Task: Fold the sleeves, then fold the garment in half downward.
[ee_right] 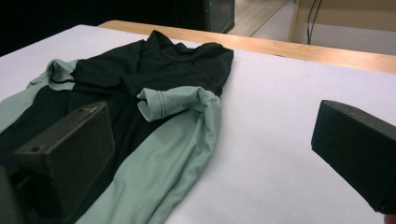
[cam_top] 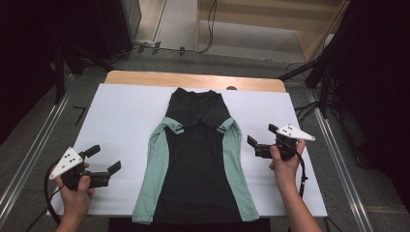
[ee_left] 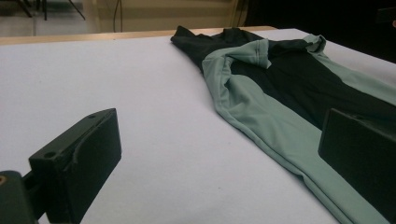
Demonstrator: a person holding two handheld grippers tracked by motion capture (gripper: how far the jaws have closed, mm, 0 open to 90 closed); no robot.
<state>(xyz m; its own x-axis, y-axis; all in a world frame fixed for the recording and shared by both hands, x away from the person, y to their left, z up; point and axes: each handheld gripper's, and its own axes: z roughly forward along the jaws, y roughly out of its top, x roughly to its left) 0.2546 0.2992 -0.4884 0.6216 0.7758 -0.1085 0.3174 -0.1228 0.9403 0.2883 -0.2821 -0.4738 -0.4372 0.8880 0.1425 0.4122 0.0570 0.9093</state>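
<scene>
A black shirt with pale green sides [cam_top: 197, 159] lies flat down the middle of the white sheet, its top end folded over toward the far edge. Each short green sleeve [ee_right: 173, 102] is folded in near the shoulders. My left gripper [cam_top: 104, 159] hovers open over bare sheet to the left of the shirt, jaws wide apart with nothing between them [ee_left: 219, 158]. My right gripper [cam_top: 262, 137] stands open to the right of the shirt, level with the sleeves, also holding nothing [ee_right: 212, 154].
The white sheet [cam_top: 121, 121] covers a wooden table [cam_top: 145, 77] whose bare far edge shows. Bare sheet lies on both sides of the shirt. Dark stands, rails and cables surround the table on the floor.
</scene>
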